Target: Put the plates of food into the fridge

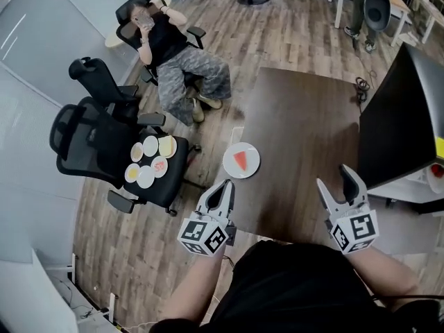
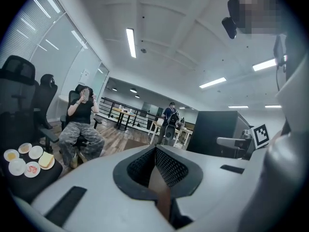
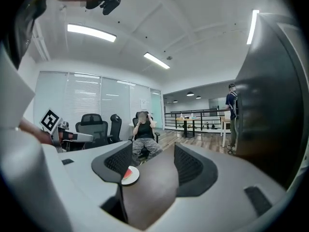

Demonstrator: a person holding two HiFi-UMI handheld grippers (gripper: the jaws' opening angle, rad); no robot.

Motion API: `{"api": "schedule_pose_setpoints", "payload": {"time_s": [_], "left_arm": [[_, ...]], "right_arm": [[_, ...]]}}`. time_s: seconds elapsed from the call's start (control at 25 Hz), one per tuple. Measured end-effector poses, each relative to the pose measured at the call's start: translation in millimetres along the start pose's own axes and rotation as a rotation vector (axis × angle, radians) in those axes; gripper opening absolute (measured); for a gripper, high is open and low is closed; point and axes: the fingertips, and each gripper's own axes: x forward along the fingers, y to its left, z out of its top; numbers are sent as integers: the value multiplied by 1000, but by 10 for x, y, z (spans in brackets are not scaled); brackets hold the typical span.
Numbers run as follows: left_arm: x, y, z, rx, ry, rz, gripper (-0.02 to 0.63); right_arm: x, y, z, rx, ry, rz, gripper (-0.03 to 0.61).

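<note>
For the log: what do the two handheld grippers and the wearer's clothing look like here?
The left gripper and right gripper share one design: pale grey pointed jaws lined with black dimpled pads. Each carries a white cube printed with black square markers. The person wears a black top.

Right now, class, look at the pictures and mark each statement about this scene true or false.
1. The plate of watermelon sits on the dark table. True.
2. The left tongs grip a plate. False: they are shut on nothing.
3. Several small plates lie on an office chair seat. True.
4. The right tongs are shut. False: their jaws stand apart, empty.
</note>
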Motion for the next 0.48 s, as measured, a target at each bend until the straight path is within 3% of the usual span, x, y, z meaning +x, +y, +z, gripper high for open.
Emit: {"api": "schedule_pose_setpoints", "payload": {"time_s": [0.2,0.48], "left_arm": [[14,424,14,-21,41,-13,6],[204,904,-116,-35,71,-36,6]], "right_arm": [[312,305,39,-10,-1,13,276],[609,549,-278,12,89,11,276]]}}
